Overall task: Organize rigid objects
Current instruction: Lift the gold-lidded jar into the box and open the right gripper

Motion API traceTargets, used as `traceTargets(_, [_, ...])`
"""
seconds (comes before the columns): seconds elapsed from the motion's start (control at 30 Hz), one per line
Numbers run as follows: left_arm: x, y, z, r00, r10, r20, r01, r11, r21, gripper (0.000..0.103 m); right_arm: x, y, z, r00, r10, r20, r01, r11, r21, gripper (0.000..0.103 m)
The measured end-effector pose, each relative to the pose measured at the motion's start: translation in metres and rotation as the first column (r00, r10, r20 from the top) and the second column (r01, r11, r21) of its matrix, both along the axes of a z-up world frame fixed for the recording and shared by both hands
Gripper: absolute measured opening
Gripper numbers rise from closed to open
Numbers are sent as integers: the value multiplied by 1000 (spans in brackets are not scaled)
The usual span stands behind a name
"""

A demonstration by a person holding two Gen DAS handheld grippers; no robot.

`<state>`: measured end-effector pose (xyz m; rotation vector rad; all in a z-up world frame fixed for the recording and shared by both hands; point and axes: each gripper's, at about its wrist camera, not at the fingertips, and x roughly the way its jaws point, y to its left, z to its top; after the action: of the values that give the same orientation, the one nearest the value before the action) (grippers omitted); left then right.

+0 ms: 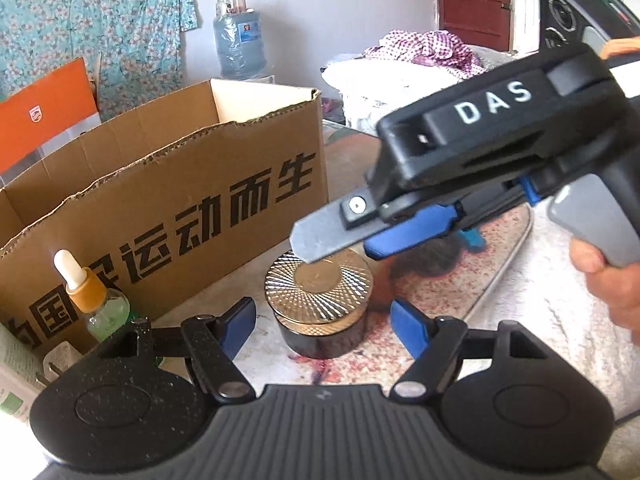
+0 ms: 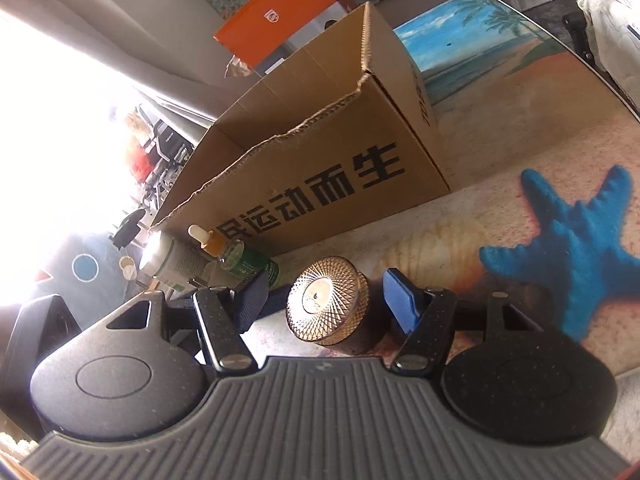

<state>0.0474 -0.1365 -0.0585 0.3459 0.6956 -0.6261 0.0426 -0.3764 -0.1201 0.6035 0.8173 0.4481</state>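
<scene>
Round dark jar with gold patterned lid [image 2: 326, 306]: before open brown cardboard box [image 2: 320, 160], presumably its destination. Right gripper [image 2: 326, 300] straddles jar, pads apparently clear; left gripper [image 1: 324, 322] open, unladen.

floral cloth [image 1: 92, 28] hanging on the back wall, water jug [image 1: 238, 42] beside it with small bottles on top. orange box [image 1: 44, 116] standing behind the carton. heap of checked laundry [image 1: 420, 50] further right, red door [image 1: 474, 0] behind. beach-print mat [image 2: 520, 92] spread over the table, with blue starfish [image 2: 576, 240] and a pale shell [image 2: 432, 248] printed on it. bright window glare at left in the right wrist view.
</scene>
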Motion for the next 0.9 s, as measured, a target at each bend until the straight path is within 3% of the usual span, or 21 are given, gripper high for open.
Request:
traceTargets(0.27, [19,-6,-5,999,17,-45,-18,1000,-26,69,8,6,-10,999,-11,-45,12,1000,14,61])
traceTargets(0.43, [21,-6,-9,998,16,-66,-19,999,-39,59,8,8,-14,998,-18,-62,18,1000,8,45])
traceTargets(0.67, [20,-4,-7,995,45,-87,-51,996,-68,57,3,9,-9,998,-27,-60,27,1000,-14,38])
traceTargets(0.8, [11,2,5,995,55,-78,-61,994,-87,57,-2,14,2,999,-22,-46,21,999,-32,38])
traceTargets(0.9, [4,11,31,997,68,-36,-71,992,-101,57,-6,19,23,1000,-3,-4,3,999,-37,38])
